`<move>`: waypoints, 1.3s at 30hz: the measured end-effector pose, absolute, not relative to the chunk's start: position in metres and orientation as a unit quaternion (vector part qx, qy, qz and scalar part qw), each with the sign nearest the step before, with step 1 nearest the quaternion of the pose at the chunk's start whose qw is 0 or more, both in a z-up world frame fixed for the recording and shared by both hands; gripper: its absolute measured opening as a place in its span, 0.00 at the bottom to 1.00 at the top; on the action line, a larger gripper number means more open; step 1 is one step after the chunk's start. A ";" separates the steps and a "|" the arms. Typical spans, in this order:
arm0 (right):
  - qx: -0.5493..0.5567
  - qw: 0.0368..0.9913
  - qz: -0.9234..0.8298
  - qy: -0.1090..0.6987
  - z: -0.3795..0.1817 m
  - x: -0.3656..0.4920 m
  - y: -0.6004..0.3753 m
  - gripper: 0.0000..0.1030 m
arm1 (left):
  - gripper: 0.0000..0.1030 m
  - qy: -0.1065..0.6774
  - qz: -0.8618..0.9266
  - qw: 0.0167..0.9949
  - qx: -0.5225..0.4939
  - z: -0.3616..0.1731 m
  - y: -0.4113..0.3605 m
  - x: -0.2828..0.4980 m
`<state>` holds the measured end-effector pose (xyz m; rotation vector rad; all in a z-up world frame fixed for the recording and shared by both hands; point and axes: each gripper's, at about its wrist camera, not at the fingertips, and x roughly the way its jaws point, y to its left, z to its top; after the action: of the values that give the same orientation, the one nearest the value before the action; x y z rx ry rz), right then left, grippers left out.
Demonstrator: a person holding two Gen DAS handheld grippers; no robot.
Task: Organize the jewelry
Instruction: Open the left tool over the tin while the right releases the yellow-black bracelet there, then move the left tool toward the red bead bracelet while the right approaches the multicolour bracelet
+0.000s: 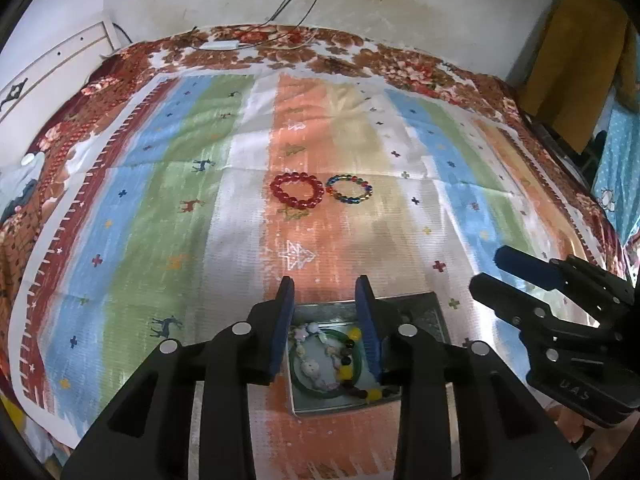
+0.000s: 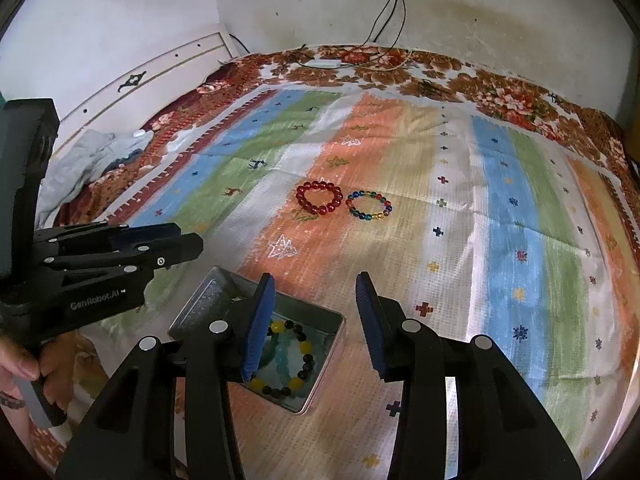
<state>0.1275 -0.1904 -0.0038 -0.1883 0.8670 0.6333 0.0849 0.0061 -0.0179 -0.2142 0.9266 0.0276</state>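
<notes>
1. Left wrist view first: the left gripper (image 1: 325, 292) hangs right over the metal tin (image 1: 424, 308) with its jaws parted and nothing between the pads. The right gripper (image 2: 316, 292) has its jaws apart too, wider and also empty, with one finger over the tin's near side.

2. Inside the tin (image 2: 320, 376) there's already a pile: a green bangle (image 1: 352, 364), a yellow-and-black bead bracelet (image 2: 296, 364), a pale charm bracelet (image 1: 312, 368) and some turquoise beads (image 2: 282, 356).

3. Still out on the striped cloth (image 1: 160, 208) spread over the bed, well beyond the tin: the red bead bracelet (image 1: 298, 191), with the rainbow bead bracelet (image 1: 349, 189) just beside it.

4. My guess is the step in hand is going for one of those two. I'd keep the jaws apart, come down over one side of the ring so the beads sit between the pads, and pinch only once the tips meet the cloth. The bracelets nearly touch, so take each from its outer side or you'll drag the neighbour along.

5. View differences: the right wrist view shows the turquoise beads and a person's fingers (image 2: 18, 364) on the left gripper's handle. The left wrist view hides those, but shows the green bangle and charms much better.
</notes>
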 end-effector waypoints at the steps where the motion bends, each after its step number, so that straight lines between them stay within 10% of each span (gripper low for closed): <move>1: -0.089 0.855 0.300 0.414 -0.006 0.129 -0.190 0.42 | 0.35 0.447 0.016 0.888 -0.103 -0.019 0.008 0.087; 14: -0.088 0.860 0.276 0.421 -0.021 0.157 -0.191 0.61 | 0.64 0.441 0.052 0.891 -0.096 -0.024 0.027 0.120; 39: -0.087 0.868 0.242 0.424 -0.038 0.226 -0.176 0.64 | 0.67 0.471 0.060 0.873 -0.109 -0.048 0.046 0.189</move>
<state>0.2264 -0.1756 -0.0384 -0.1811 0.8871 0.5062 0.1889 0.0463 -0.0484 -0.2285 0.9839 0.1249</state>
